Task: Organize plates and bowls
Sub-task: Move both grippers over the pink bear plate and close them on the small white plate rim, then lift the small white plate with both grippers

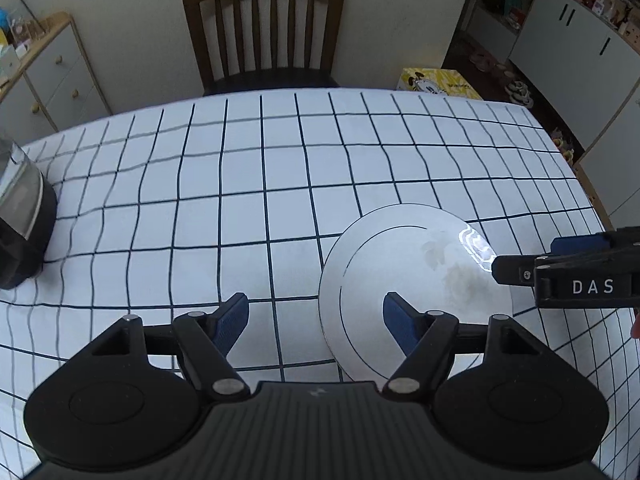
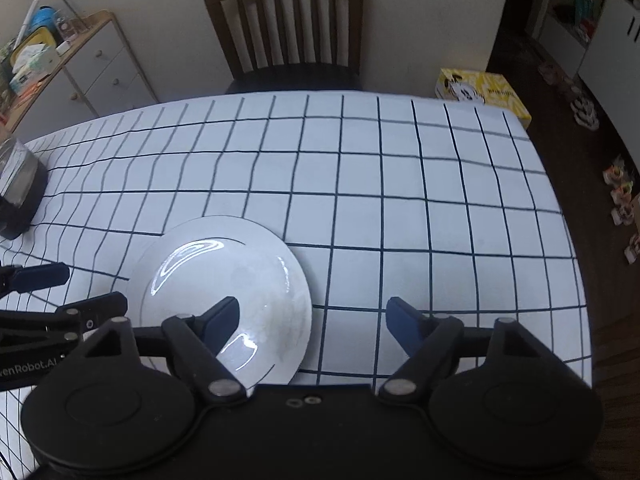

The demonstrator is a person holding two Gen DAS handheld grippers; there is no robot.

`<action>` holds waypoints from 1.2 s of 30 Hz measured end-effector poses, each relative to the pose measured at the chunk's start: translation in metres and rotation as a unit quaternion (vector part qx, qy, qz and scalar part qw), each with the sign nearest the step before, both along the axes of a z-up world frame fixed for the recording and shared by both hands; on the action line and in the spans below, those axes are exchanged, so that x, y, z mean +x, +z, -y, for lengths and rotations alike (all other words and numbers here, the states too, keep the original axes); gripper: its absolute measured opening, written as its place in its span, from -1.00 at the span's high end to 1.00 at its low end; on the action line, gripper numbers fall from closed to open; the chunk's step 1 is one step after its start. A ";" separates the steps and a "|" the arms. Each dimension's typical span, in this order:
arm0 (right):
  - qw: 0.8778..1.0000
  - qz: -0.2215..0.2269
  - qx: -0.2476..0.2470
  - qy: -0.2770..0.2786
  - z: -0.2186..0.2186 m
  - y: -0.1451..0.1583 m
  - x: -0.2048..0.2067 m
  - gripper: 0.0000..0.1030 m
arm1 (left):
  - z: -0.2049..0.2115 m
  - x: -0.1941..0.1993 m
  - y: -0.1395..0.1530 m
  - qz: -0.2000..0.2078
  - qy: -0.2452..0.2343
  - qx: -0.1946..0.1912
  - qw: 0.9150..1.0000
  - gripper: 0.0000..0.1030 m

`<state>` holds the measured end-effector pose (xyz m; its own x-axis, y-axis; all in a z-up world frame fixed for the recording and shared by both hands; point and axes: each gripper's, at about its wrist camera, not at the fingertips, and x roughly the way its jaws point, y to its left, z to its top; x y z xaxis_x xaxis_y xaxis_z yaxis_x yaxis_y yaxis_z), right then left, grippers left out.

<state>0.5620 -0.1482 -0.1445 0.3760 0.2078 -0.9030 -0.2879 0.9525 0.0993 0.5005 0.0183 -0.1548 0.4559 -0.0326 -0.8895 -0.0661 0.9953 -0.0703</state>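
Note:
A white plate [image 1: 416, 280] with a thin dark ring lies flat on the checked tablecloth [image 1: 240, 184]; faint smears mark its middle. My left gripper [image 1: 316, 320] hangs open above the plate's left rim, one blue pad over the plate and the other over bare cloth. In the right wrist view the same plate [image 2: 224, 280] sits lower left. My right gripper [image 2: 312, 320] is open across the plate's right rim, its left finger over the plate. Each gripper shows in the other's view: the right gripper [image 1: 524, 258] and the left gripper [image 2: 94, 290]. Nothing is gripped.
A dark appliance [image 1: 20, 220] with a clear top stands at the table's left edge. A wooden chair [image 1: 264, 32] is pushed in at the far side. A yellow box [image 2: 484, 88] sits on the floor past the far right corner. Cabinets line the walls.

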 end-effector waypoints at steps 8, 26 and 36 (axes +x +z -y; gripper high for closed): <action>0.999 -0.035 0.015 -0.011 0.007 -0.019 0.011 -0.11 | -0.008 0.011 -0.021 -0.032 0.017 -0.047 0.998 0.12; 0.993 -0.079 0.082 -0.010 0.019 -0.031 0.012 0.75 | -0.024 0.007 -0.030 -0.044 0.050 -0.102 0.993 0.75; 0.995 -0.065 0.076 -0.016 0.016 -0.026 0.002 0.77 | -0.018 -0.001 -0.020 -0.029 0.055 -0.083 0.995 0.78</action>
